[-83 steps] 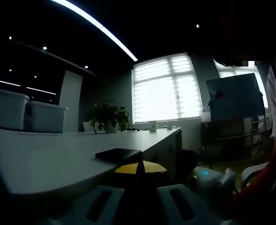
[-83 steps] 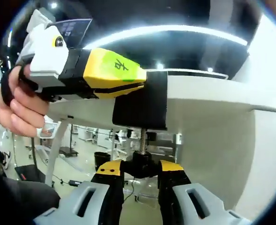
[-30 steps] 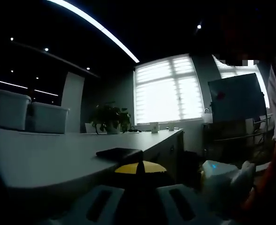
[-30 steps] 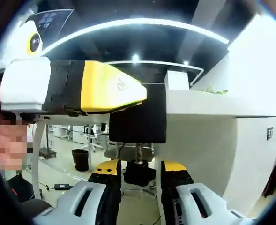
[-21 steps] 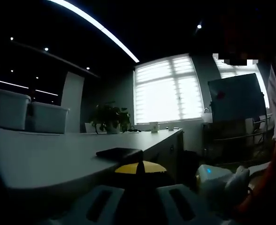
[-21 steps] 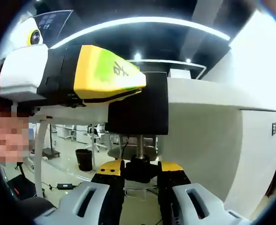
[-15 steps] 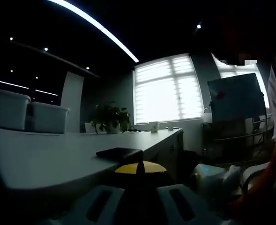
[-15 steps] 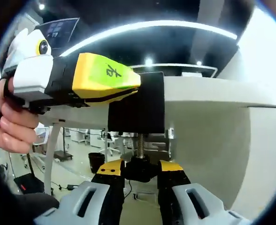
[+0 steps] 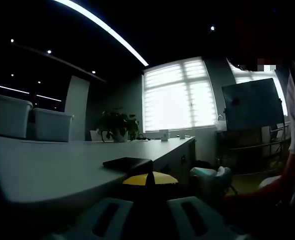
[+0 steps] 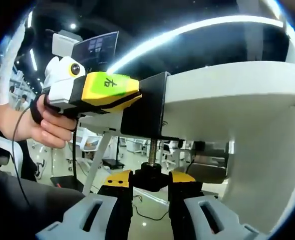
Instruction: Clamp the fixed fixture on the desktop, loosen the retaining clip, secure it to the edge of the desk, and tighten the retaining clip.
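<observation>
Seemingly seated on the edge of the white tabletop (image 10: 227, 85), the black clamp fixture (image 10: 148, 107) wraps that edge, its upper plate (image 9: 127, 163) lying flat on the surface in the left gripper view and its lower body hanging beneath in the right gripper view. From the underside a threaded screw (image 10: 152, 150) runs down to a black knob (image 10: 152, 177).

The right gripper (image 10: 151, 182) comes up from below with its yellow-tipped fingers (image 10: 118, 180) clenched on that knob, one on each side and touching it. The left gripper (image 10: 104, 90), seen in the right gripper view as a yellow and black body with a white rear, is held by a person's hand (image 10: 49, 125) and meets the fixture side-on at tabletop height. In the left gripper view its own fingers (image 9: 160, 177) rise together, yellow tips touching, against the dark body of the fixture just under the plate; they look closed on it, though the contact itself is dim.

Further along the tabletop stand two pale storage bins (image 9: 32, 122) and a potted plant (image 9: 117, 125), well apart from the fixture, before a bright window with blinds (image 9: 180, 95).
</observation>
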